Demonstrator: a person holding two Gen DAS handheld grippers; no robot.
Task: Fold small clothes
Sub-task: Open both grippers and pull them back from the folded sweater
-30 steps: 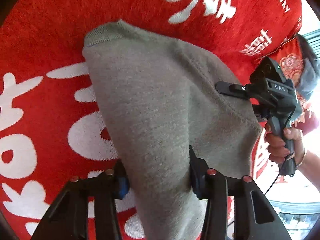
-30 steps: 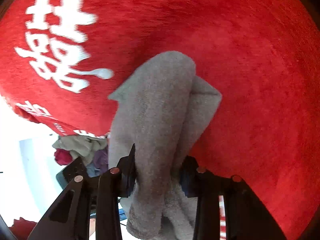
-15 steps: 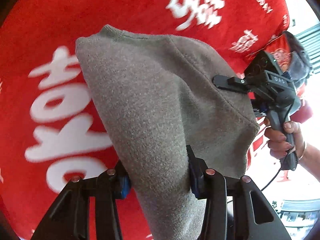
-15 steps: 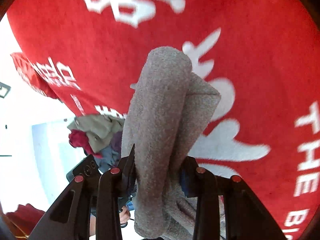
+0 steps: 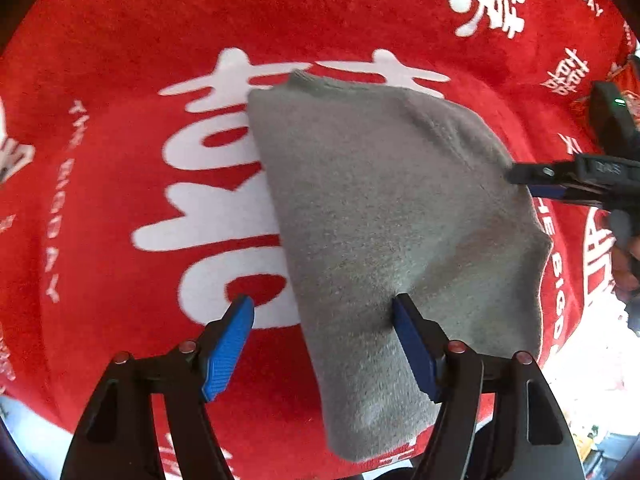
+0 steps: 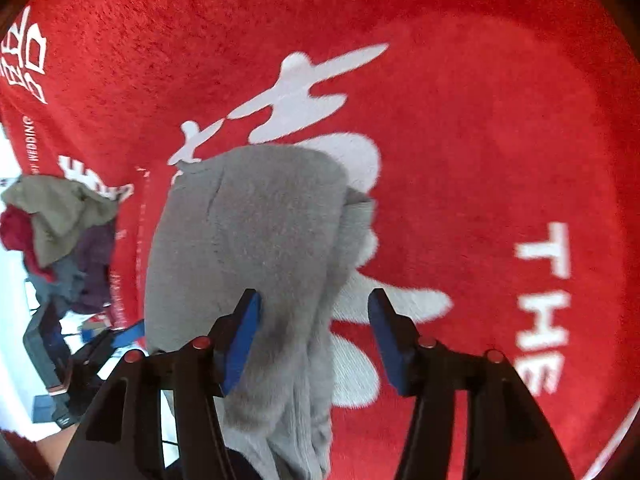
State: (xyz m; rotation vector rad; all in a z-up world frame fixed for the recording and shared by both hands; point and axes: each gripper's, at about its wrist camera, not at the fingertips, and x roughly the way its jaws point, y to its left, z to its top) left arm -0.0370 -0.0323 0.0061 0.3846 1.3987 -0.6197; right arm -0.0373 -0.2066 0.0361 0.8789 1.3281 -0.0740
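A small grey knit garment [image 5: 384, 216] lies folded on the red cloth with white lettering [image 5: 120, 200]. My left gripper [image 5: 322, 312] is open, its blue pads [image 5: 228, 344] spread around the garment's near edge. In the right wrist view the same garment [image 6: 256, 248] lies bunched between the pads of my right gripper [image 6: 314, 308], which is open. The right gripper also shows in the left wrist view [image 5: 560, 180], at the garment's right edge.
A pile of other clothes [image 6: 60, 232], olive, red, purple and blue, sits at the left beyond the red cloth's edge. The red cloth [image 6: 480, 140] stretches far and right. A hand [image 5: 624, 264] holds the right gripper's handle.
Both grippers have opened and let go of the grey garment, which now lies lower on the red cloth. The views have shifted across the white lettering.
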